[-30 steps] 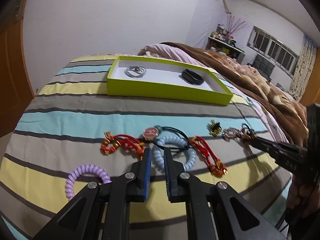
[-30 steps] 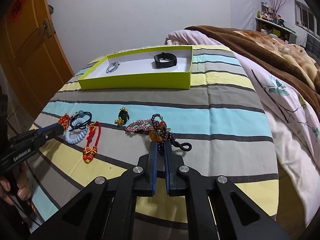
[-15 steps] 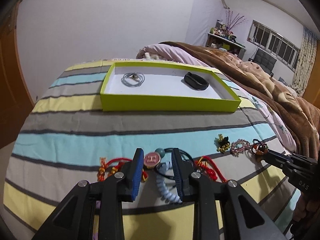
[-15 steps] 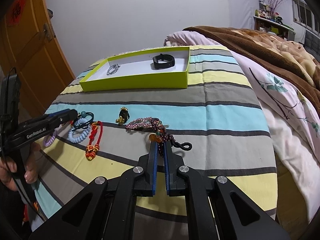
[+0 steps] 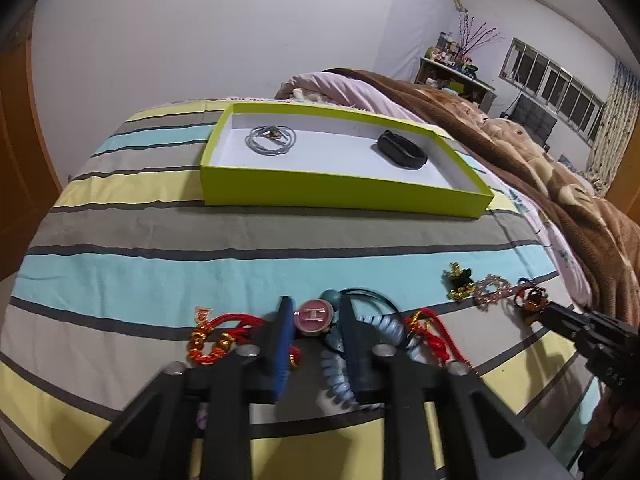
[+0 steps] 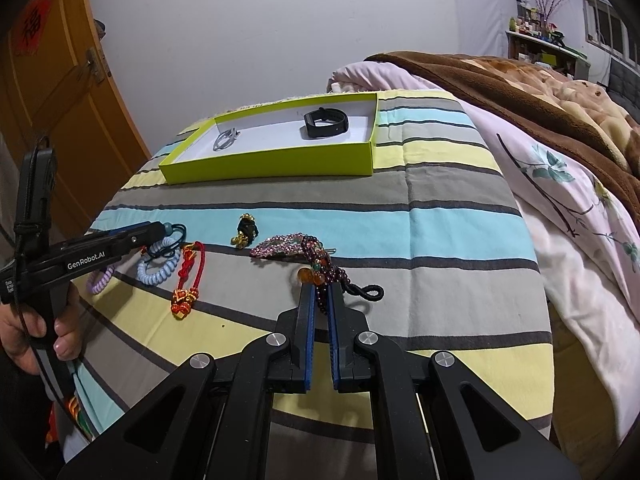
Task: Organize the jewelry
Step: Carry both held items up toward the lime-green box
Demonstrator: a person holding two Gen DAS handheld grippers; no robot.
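Note:
My left gripper (image 5: 314,312) is open, its fingers either side of a pink round-charm hair tie (image 5: 314,315) lying over a pale blue coil tie (image 5: 340,364). Red knotted cords (image 5: 224,336) lie beside it. My right gripper (image 6: 320,294) is shut on a dark beaded bracelet (image 6: 324,268) that still rests on the striped bed cover. A lime green box (image 5: 344,196) farther back holds a silver chain (image 5: 270,140) and a black band (image 5: 402,154). The box also shows in the right wrist view (image 6: 272,164).
A black and gold charm (image 6: 245,232) and a pink sparkly clip (image 6: 276,246) lie mid-cover. A lilac coil tie (image 6: 98,282) lies by the left gripper. A brown blanket (image 6: 520,92) is heaped on the right; a wooden door (image 6: 52,92) stands on the left.
My left gripper has opened and moved forward over the hair ties, its fingers now around the pink charm. My right gripper has stayed shut on the beaded bracelet.

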